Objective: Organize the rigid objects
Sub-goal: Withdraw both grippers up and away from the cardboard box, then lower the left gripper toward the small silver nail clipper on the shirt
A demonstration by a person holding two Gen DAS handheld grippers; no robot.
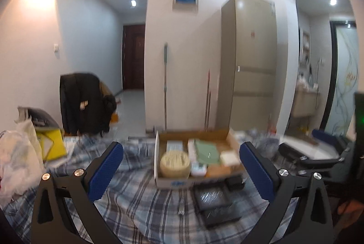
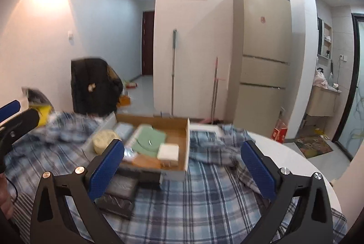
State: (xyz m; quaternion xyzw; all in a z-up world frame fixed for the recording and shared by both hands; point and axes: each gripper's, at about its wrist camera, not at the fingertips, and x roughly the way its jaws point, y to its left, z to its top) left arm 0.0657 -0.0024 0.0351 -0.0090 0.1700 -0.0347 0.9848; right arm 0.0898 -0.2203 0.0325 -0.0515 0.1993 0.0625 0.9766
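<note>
Two grippers hovered over our plaid cloth (image 2: 200,194), and we held nothing in either: the left gripper (image 1: 182,169) and right gripper (image 2: 182,166) both had jaws spread wide. We saw the cardboard box (image 1: 159,153) at twelve o'clock from the left gripper, holding a round tin (image 1: 175,163), a green pouch (image 1: 206,150) and a white box (image 1: 228,157). Black trays (image 1: 213,203) lay on the cloth at six o'clock from the box.

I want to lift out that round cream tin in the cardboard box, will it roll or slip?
The round tin lies flat, so rolling seems unlikely unless tipped on edge. Its curved, smooth-looking side may slip between the tongs. The cardboard box wall crowds one side.
</note>
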